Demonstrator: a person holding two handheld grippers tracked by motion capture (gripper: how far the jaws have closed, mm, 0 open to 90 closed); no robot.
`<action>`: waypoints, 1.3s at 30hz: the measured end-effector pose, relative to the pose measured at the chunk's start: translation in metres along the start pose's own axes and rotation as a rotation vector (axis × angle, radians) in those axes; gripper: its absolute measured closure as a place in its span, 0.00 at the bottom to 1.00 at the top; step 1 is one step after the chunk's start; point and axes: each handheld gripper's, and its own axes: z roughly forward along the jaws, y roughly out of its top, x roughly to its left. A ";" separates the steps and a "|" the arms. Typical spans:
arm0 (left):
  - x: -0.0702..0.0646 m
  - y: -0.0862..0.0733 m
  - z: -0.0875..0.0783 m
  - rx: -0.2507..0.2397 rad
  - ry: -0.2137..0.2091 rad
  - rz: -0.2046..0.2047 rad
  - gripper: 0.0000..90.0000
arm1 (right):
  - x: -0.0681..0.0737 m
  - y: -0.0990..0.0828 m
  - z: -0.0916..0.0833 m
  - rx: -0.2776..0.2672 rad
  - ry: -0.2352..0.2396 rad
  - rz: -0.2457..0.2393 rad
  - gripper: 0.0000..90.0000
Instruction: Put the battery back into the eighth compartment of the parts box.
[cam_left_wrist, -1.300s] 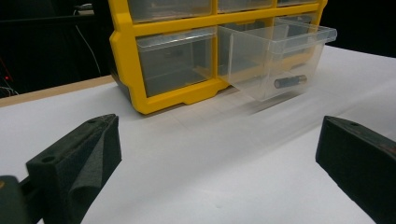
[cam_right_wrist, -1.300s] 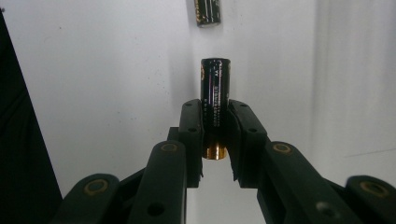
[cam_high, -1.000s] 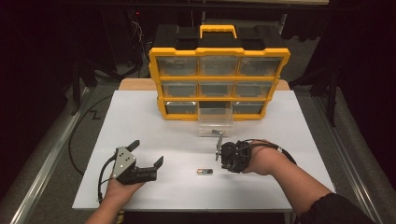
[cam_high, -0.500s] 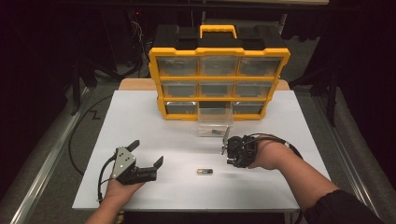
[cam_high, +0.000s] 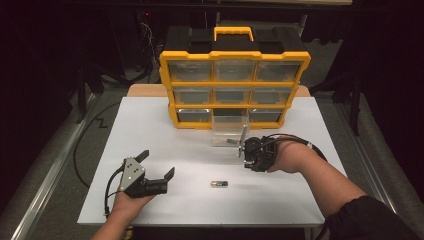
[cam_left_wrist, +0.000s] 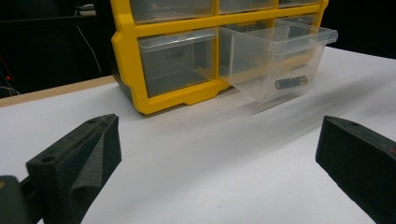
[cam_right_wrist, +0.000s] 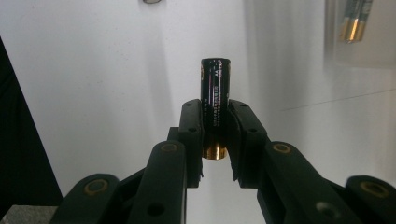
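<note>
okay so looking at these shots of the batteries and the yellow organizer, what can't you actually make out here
- Held battery: print too small to read in the right gripper view; the right gripper pads cover its middle.
- Upper drawers of the yellow organizer: contents unclear through glare in the high view.
- Battery in the open drawer: label blurred in the left gripper view.

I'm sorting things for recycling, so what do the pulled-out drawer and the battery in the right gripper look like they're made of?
Drawer: probably clear glossy plastic; you see a battery through its walls. Held battery: likely metal under a shiny black printed wrap, with a brass-coloured end.
</note>
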 end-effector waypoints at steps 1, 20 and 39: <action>0.000 0.000 0.000 0.000 0.000 0.000 0.01 | -0.001 0.001 -0.002 0.000 0.000 0.003 0.88; 0.001 0.000 -0.001 -0.008 0.000 -0.004 0.01 | -0.022 0.019 -0.010 0.015 -0.024 -0.008 0.88; 0.002 0.001 -0.002 -0.009 -0.001 -0.006 0.01 | -0.040 0.037 -0.025 0.011 -0.045 -0.019 0.88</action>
